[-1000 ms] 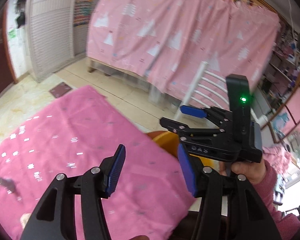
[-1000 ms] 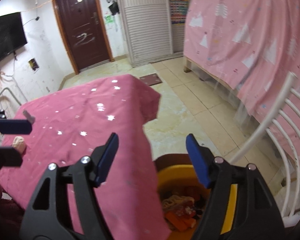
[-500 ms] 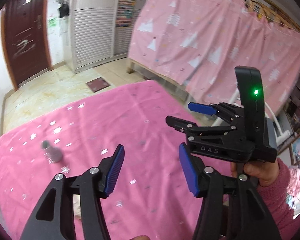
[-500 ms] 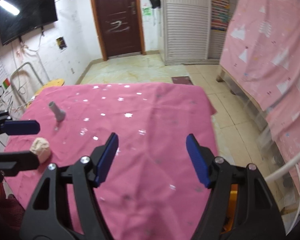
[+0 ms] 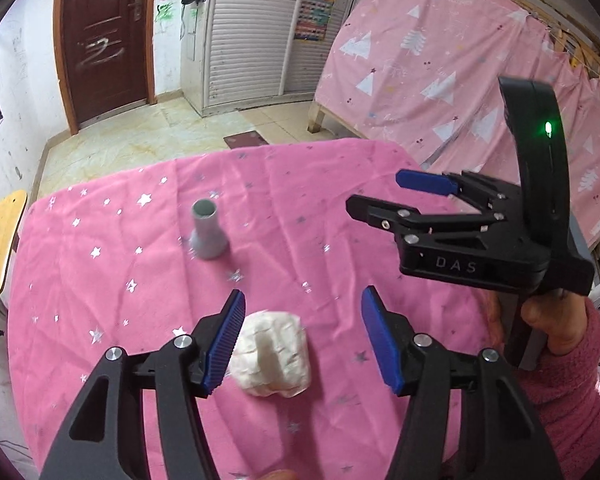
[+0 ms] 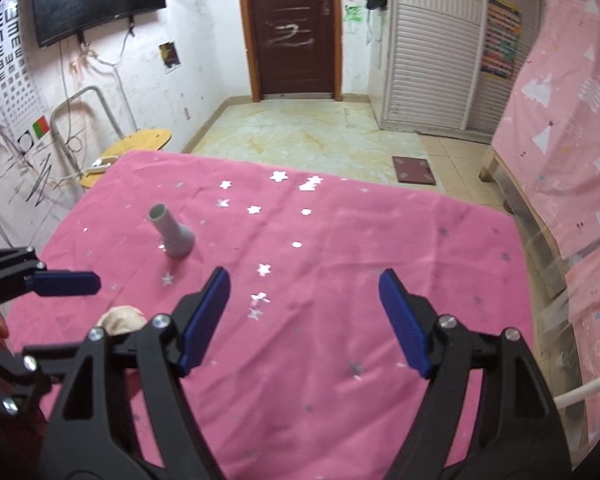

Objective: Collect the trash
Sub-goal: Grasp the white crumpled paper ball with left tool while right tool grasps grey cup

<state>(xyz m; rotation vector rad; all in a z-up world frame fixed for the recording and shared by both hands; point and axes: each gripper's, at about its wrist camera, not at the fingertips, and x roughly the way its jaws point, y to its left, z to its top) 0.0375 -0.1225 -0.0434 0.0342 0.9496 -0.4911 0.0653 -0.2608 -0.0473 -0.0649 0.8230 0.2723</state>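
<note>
Right gripper (image 6: 304, 312), jaws just widened, nothing between, low centre over pink cloth (image 6: 380, 240). Grey tube (image 6: 172, 236) upright, left of centre. Crumpled wad (image 6: 120, 318) lower left.

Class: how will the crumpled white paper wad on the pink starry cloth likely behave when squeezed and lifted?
The crumpled white paper wad looks creased and soft, so it probably compresses. Likely light for its bulk. Its lumpy shape suggests it won't roll.

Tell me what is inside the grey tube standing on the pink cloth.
The grey tube stands upright on the pink cloth, open end up. Only a dim inner wall shows near its rim; deeper inside is shadowed, so any contents cannot be told.
</note>
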